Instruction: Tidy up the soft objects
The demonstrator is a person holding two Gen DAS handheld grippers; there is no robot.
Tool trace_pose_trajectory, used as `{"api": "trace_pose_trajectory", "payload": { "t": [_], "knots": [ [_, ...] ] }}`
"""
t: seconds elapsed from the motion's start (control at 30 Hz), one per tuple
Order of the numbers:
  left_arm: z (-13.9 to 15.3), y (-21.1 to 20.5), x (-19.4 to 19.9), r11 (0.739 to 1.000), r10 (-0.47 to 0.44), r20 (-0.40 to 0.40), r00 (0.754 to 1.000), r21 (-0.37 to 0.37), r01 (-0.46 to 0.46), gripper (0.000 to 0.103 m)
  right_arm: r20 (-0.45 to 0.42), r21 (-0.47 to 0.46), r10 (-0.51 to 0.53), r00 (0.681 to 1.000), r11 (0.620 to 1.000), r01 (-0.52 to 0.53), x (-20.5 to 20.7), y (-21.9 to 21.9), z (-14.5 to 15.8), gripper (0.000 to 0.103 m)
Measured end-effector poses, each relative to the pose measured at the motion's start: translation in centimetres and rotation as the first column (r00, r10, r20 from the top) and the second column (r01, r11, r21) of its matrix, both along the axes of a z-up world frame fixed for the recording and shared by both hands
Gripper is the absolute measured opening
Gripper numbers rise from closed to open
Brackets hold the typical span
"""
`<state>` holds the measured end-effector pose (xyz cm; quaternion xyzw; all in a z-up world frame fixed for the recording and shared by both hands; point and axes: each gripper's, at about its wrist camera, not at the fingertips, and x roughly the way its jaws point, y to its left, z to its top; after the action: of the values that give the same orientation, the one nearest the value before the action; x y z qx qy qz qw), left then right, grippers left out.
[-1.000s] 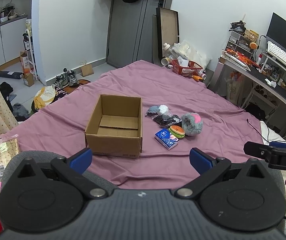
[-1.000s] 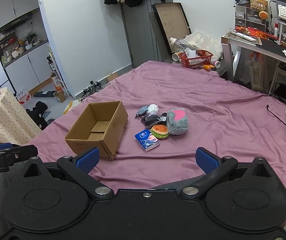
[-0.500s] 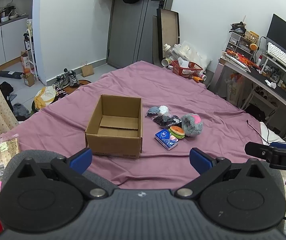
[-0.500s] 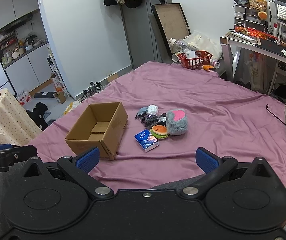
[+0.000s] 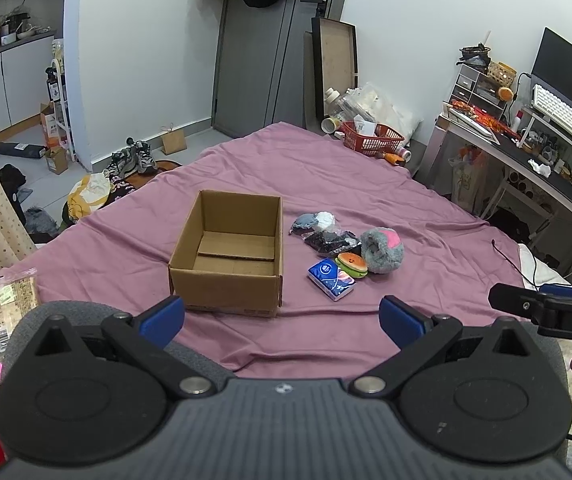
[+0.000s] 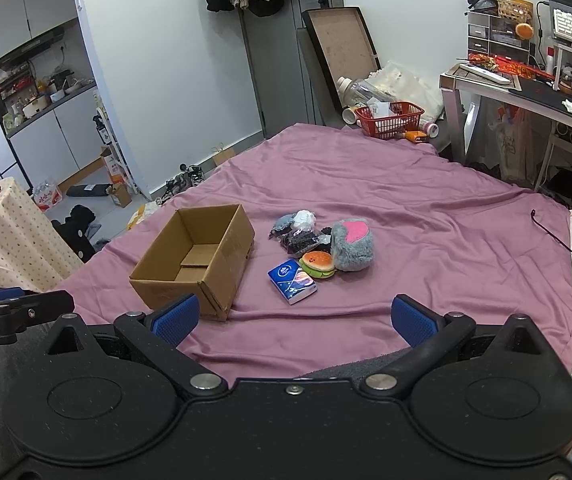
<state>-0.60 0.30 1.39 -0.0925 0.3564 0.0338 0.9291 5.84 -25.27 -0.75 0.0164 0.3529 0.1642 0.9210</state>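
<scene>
- The sheet [image 5: 245, 168] is seen to be mauve.
- The box [image 5: 227, 276] is plain brown.
- The plush [image 5: 384, 252] is grey with pink.
- The pack [image 5: 330, 279] is blue, white-marked.
- Blue pads [image 6: 175, 317] are borne on black grippers.

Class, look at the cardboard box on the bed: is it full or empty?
Empty. The cardboard box stands open-topped, and both views show only its bare bottom flaps; the soft toys lie outside, on the sheet beside it.
</scene>
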Motion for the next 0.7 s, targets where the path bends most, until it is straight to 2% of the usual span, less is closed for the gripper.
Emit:
{"api": "trace_pose_trajectory", "payload": {
  "t": [0.4,0.7],
  "knots": [
    [-0.4,-0.3,0.3,1.000,0.001,0.004,1.000,-0.006,-0.001,0.103,-0.012,0.010,0.008,1.000,1.000,-0.008,0.6,-0.3,-0.2,0.103],
    [-1.2,-0.7,1.9,1.000,-0.003,0.002,1.000,-0.020,0.003,0.102,-0.042,0.060,0.019,0.999,0.998,-0.016,2.5,-1.4,-1.3,0.103]
  ]
}}
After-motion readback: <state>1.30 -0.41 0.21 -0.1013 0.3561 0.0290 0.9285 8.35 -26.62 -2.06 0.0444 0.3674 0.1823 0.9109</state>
